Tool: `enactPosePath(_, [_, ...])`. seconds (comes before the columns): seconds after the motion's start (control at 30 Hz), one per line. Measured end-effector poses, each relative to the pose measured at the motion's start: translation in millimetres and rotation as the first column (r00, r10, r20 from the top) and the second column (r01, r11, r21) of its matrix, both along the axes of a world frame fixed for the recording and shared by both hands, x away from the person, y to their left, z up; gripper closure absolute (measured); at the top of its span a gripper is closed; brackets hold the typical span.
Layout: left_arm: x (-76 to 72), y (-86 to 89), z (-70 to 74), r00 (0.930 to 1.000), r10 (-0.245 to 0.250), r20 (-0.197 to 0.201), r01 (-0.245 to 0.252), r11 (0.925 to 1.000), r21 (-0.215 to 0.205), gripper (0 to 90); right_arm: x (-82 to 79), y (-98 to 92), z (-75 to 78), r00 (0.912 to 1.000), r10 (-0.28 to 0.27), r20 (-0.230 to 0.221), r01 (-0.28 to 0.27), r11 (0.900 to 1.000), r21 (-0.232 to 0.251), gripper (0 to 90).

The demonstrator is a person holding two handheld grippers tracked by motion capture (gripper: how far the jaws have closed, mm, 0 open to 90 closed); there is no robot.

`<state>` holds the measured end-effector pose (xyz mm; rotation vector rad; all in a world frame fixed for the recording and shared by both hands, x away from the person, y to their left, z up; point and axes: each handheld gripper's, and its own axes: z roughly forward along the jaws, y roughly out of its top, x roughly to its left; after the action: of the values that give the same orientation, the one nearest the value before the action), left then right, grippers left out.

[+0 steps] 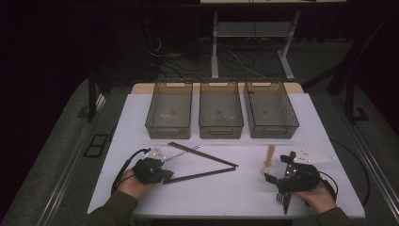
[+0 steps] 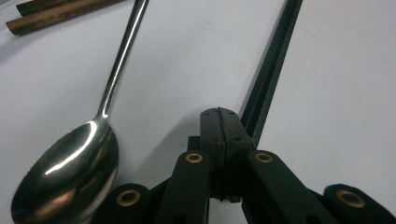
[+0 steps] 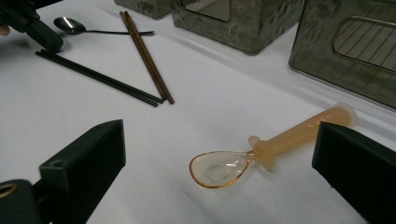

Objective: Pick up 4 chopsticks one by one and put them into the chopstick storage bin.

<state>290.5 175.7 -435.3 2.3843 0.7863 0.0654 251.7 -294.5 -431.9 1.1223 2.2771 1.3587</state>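
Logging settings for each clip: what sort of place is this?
Probably a lab or recording workspace: a white table with three empty bins in a row, cutlery laid out, cables on the dark floor behind.

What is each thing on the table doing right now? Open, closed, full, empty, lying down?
left gripper: jaws shut, beside the black chopsticks, nothing seen between them
right gripper: jaws open, around the orange spoon, not gripping
orange spoon: lying flat, bowl up, empty
metal spoon: lying flat, bowl up, empty
black chopsticks: lying on the table
brown chopsticks: lying on the table
three bins: upright, empty
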Motion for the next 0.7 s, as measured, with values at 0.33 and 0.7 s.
enactPosePath(0.33, [-14.4, 0.6, 0.6, 0.9999, -0.011, -0.013, 0.011, 0.9999, 0.000, 90.0, -0.2, 0.7, -0.2, 1.0000, 0.000, -0.002, 0.000, 1.000, -0.004, 2.5])
enactPosePath(0.7, [-17.1, 1.5, 2.1, 1.0000, 0.001, 0.005, -0.001, 1.0000, -0.003, 87.3, 0.0, 0.8, -0.3, 1.0000, 0.001, -0.003, -0.001, 1.000, -0.006, 2.5])
